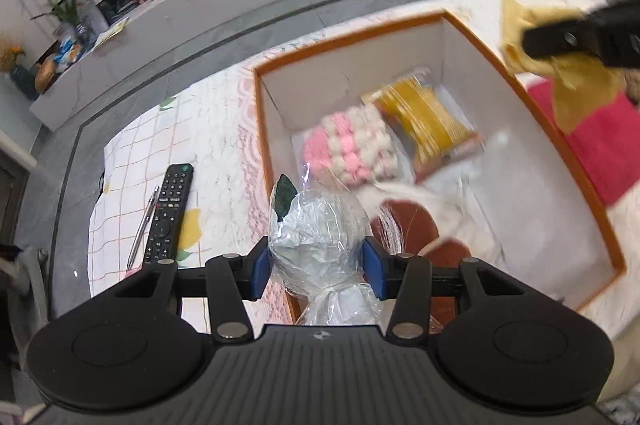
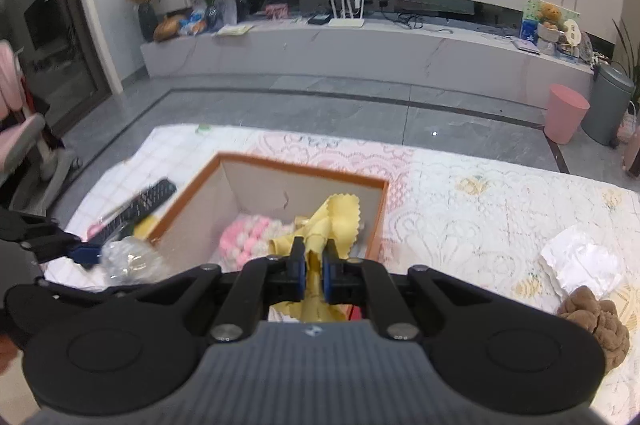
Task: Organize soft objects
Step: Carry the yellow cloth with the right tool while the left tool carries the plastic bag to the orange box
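Box already holds a pink-white puff and yellow packet. My left gripper clamps a plastic-wrapped bundle above the box's near edge; my right gripper pinches a yellow cloth over it. Brown fluffy lump and white paper remain on the table.

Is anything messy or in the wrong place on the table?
Yes. A crumpled white paper and a lumpy brown plush lie loose on the lace tablecloth, outside the orange-rimmed box. A black remote control and pen aren't soft things.
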